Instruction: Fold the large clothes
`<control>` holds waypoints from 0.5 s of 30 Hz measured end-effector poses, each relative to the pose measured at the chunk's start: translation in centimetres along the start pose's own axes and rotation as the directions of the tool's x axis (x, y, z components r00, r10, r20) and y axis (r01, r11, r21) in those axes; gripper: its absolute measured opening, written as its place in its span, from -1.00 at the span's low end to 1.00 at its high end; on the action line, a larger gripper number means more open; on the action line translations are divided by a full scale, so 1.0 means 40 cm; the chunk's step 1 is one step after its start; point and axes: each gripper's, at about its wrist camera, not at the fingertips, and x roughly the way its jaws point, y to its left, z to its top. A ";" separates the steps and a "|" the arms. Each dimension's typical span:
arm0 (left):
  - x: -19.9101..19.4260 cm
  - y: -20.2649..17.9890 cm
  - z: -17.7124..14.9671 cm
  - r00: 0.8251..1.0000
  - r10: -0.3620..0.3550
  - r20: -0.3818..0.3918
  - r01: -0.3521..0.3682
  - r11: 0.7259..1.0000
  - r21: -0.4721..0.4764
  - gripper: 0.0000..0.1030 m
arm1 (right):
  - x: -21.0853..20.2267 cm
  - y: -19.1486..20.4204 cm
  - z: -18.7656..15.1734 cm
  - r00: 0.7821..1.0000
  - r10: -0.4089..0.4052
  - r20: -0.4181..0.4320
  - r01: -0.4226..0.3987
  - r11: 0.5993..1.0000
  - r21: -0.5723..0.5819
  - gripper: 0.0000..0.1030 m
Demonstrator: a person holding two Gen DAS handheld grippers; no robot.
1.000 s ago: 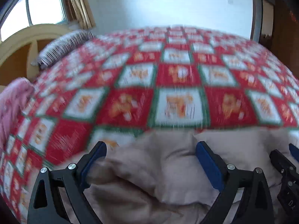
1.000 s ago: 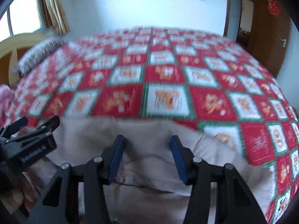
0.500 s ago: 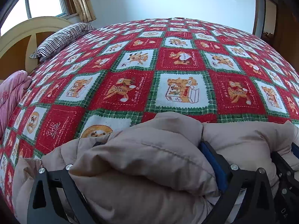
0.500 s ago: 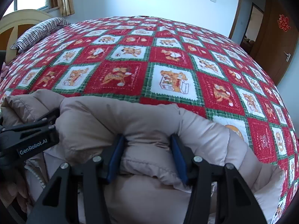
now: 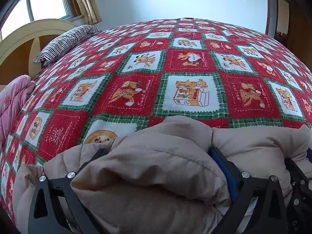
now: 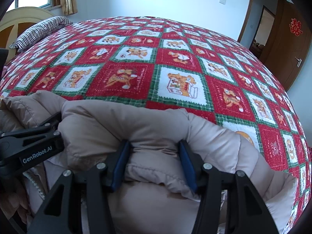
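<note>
A beige puffer jacket (image 5: 159, 167) lies bunched at the near edge of the bed; it also shows in the right wrist view (image 6: 148, 128). My left gripper (image 5: 158, 156) is shut on a thick roll of the jacket, with padding bulging between its wide-set blue fingers (image 5: 224, 165). My right gripper (image 6: 154, 152) is shut on a fold of the jacket's hem, just to the right of the left gripper (image 6: 31, 146). Both hold the jacket low over the bed.
The bed carries a red, green and white patchwork blanket (image 5: 175, 78) stretching far ahead. A striped pillow (image 5: 66, 42) lies by the headboard (image 5: 29, 37) at the left. A pink quilt (image 5: 13, 101) hangs at the left edge. A wooden door (image 6: 288, 44) stands at the right.
Both grippers swung down from a blurred move and settled. The jacket now bulges up between the fingers, bunched thicker than a second ago. Little has changed in the last half second.
</note>
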 end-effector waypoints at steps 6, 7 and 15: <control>0.001 -0.001 0.000 1.000 0.000 -0.002 0.000 1.000 0.001 0.99 | 0.005 -0.001 0.003 1.000 0.000 0.000 0.000 1.000 0.005 0.10; 0.001 -0.001 0.000 1.000 0.001 -0.002 -0.001 1.000 0.002 0.99 | 0.005 0.000 0.003 1.000 -0.001 -0.001 0.001 1.000 0.004 0.10; -0.067 0.009 0.049 1.000 0.005 -0.001 -0.005 0.998 0.062 0.98 | -0.023 -0.020 0.019 1.000 0.001 -0.013 -0.001 1.000 -0.007 0.27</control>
